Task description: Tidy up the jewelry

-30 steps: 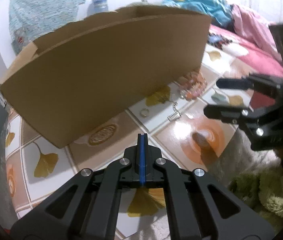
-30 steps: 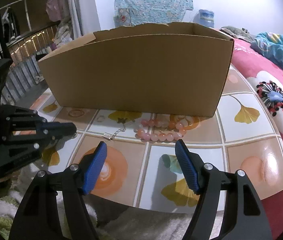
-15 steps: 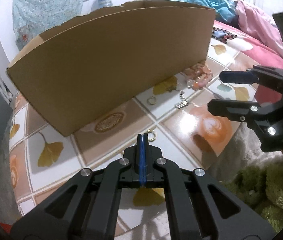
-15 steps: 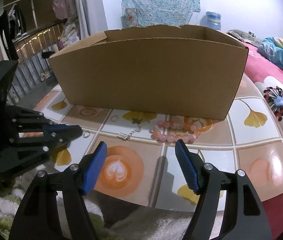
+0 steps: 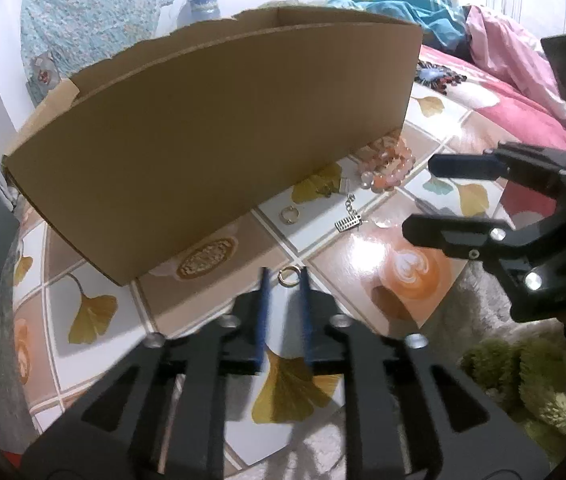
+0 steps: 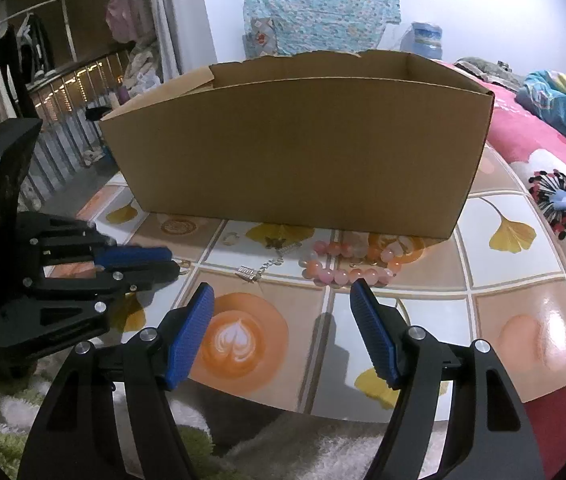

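A small gold ring point(image 5: 289, 276) lies on the tiled tabletop point(image 5: 363, 264). My left gripper point(image 5: 284, 274) has its tips on either side of the ring; its jaws are opening and the pads do not press it. From the right wrist view the left gripper point(image 6: 173, 263) sits low at the left. A second ring point(image 5: 289, 215), a silver chain with a clasp point(image 6: 249, 272) and a pink bead bracelet point(image 6: 343, 268) lie in front of the cardboard box point(image 6: 303, 152). My right gripper point(image 6: 281, 289) stands open and empty, just short of the bracelet.
The tall open-topped box takes up the back of the tabletop. A fluffy white and green rug point(image 5: 523, 360) borders the near edge. Pink floral bedding point(image 6: 555, 200) lies to the right, and clothes hang at the far left.
The left gripper's jaws, shut in both earlier frames, now stand slightly apart around the gold ring. The ring came into view ahead of the tips half a second ago. The right gripper stays open.
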`<act>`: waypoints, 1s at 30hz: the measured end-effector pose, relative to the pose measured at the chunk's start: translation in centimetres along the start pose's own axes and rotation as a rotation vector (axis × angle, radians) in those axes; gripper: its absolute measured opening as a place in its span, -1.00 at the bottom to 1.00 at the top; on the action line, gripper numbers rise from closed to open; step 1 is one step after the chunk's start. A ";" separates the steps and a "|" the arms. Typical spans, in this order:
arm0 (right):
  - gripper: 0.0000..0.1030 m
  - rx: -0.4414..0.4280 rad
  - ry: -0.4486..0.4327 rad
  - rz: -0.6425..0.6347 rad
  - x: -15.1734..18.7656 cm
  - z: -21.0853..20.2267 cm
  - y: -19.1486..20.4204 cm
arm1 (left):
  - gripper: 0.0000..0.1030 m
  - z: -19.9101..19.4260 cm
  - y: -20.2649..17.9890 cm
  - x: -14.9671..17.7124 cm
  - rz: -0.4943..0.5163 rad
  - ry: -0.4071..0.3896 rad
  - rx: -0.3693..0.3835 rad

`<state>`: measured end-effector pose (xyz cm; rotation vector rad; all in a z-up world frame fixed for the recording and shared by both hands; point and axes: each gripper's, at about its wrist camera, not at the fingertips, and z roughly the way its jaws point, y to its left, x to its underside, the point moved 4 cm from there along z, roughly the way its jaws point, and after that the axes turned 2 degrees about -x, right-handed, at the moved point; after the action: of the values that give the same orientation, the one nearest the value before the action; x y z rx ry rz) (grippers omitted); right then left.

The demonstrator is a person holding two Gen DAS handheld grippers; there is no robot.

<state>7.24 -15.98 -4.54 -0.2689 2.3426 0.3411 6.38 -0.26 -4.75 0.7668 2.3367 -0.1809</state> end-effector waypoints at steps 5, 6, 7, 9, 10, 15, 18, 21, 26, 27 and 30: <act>0.34 -0.014 -0.001 -0.004 0.0 0.2 0.2 | -0.58 0.2 0.3 -0.4 -0.019 0.004 0.010; 0.34 -0.016 -0.002 -0.004 0.0 0.2 0.2 | -0.58 0.4 0.3 -0.5 -0.018 0.007 0.011; 0.34 -0.016 -0.003 -0.005 0.0 0.2 0.2 | -0.58 0.6 0.2 -0.5 -0.014 0.012 0.009; 0.34 -0.017 -0.004 -0.004 0.0 0.1 0.2 | -0.58 0.9 0.1 -0.5 -0.006 0.023 0.009; 0.34 -0.017 -0.005 -0.003 0.0 0.2 0.1 | -0.58 1.0 0.0 -0.5 -0.003 0.030 0.012; 0.34 -0.020 -0.004 0.004 0.2 0.2 -0.1 | -0.59 1.2 0.1 -0.5 -0.004 0.034 0.020; 0.34 -0.025 -0.006 0.007 0.1 0.2 -0.1 | -0.73 1.2 -0.1 -0.5 0.005 0.032 0.024; 0.34 -0.024 -0.010 0.006 0.1 0.0 -0.1 | -0.78 1.1 -0.3 -0.5 0.017 0.029 0.024; 0.34 -0.021 -0.015 0.009 0.1 -0.1 -0.1 | -0.79 1.1 -0.4 -0.5 0.016 0.023 0.028; 0.34 -0.020 -0.017 0.008 0.1 -0.2 -0.1 | -0.79 1.1 -0.4 -0.5 0.017 0.022 0.027; 0.34 -0.019 -0.021 0.005 -0.1 -0.3 0.0 | -0.79 1.0 -0.3 -0.5 0.016 0.020 0.028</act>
<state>7.15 -16.10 -4.29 -0.2673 2.3204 0.3666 7.07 -1.03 -5.25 0.8042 2.3507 -0.2008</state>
